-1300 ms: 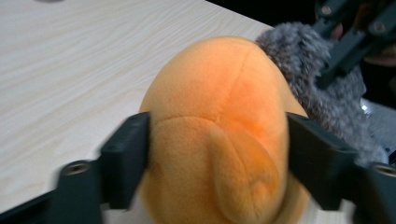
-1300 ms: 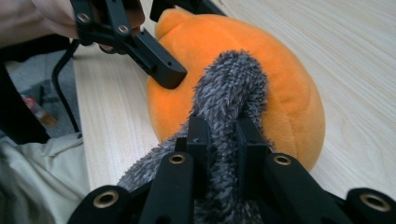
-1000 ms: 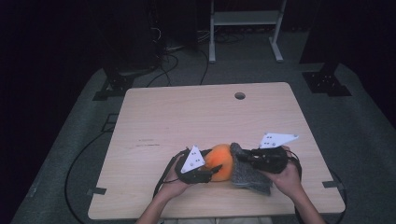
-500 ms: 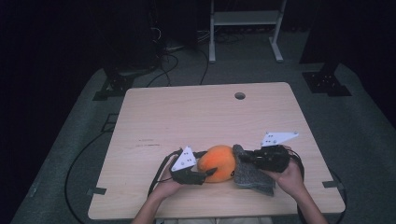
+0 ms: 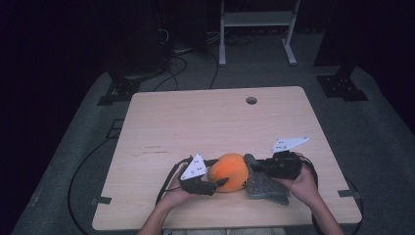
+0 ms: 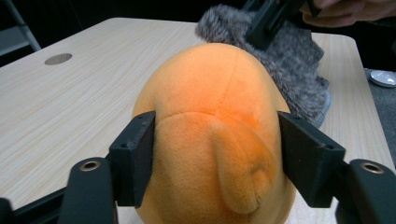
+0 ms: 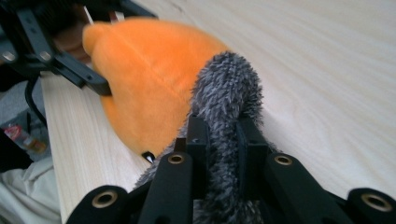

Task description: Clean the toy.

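- Loosening, the left tool (image 6: 215, 154) has just been opening round the orange plush (image 6: 210, 130); pads seemingly barely touching.
- Right tool (image 7: 219, 135) clamped on grey fuzzy cloth (image 7: 229, 93), likely pulling it off next.

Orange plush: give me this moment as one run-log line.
orange plush: on table | left gripper: jaws just opening, plush between them | right gripper: shut on grey furry cloth

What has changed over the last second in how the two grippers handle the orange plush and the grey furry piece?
The left gripper has just been opening its jaws, easing its squeeze on the orange plush, which sits between them. The right gripper stays clamped on the grey furry piece. Both hands and the table kept their places.
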The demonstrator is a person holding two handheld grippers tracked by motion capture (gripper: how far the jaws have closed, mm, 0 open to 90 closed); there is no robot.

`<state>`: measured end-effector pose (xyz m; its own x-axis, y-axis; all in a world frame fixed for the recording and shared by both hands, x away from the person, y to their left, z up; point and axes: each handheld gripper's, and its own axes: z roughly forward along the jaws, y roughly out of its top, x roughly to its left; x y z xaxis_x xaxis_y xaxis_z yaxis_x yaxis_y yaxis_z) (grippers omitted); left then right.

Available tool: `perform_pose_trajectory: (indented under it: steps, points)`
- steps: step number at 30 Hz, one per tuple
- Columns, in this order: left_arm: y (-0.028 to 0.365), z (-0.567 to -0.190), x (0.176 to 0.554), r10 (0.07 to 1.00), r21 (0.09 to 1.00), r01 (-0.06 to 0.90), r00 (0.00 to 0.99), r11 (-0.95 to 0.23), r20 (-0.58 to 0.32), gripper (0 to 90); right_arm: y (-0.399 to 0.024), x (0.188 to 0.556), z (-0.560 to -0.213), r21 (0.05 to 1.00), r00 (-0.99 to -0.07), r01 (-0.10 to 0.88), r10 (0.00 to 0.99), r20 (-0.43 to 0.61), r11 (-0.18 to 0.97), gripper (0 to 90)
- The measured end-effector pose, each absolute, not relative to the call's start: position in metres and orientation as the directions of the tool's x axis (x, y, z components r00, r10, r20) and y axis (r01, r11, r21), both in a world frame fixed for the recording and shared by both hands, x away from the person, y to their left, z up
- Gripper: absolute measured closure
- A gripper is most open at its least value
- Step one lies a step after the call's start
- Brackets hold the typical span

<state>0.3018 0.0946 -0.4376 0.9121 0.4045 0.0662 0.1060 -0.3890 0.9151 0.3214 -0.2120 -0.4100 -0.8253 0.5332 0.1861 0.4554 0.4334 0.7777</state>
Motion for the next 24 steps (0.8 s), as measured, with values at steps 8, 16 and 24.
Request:
perform_pose_trajectory:
  steps: [8,16,24]
  points:
    - [0.104,-0.436,0.313,0.444,0.915,0.233,0.893,-0.329,-0.068,25.0,-0.21,0.313,-0.42,0.714,-0.849,0.483,0.47,0.24,0.508,77.8]
    - [0.097,-0.435,0.305,0.425,0.912,0.147,0.905,-0.383,0.033,35.1,-0.21,0.306,-0.391,0.803,-0.866,0.382,0.482,0.137,0.457,77.9]
    - [0.091,-0.43,0.301,0.432,0.906,0.138,0.9,-0.399,0.053,33.8,-0.206,0.306,-0.396,0.759,-0.87,0.378,0.485,0.094,0.53,78.5]
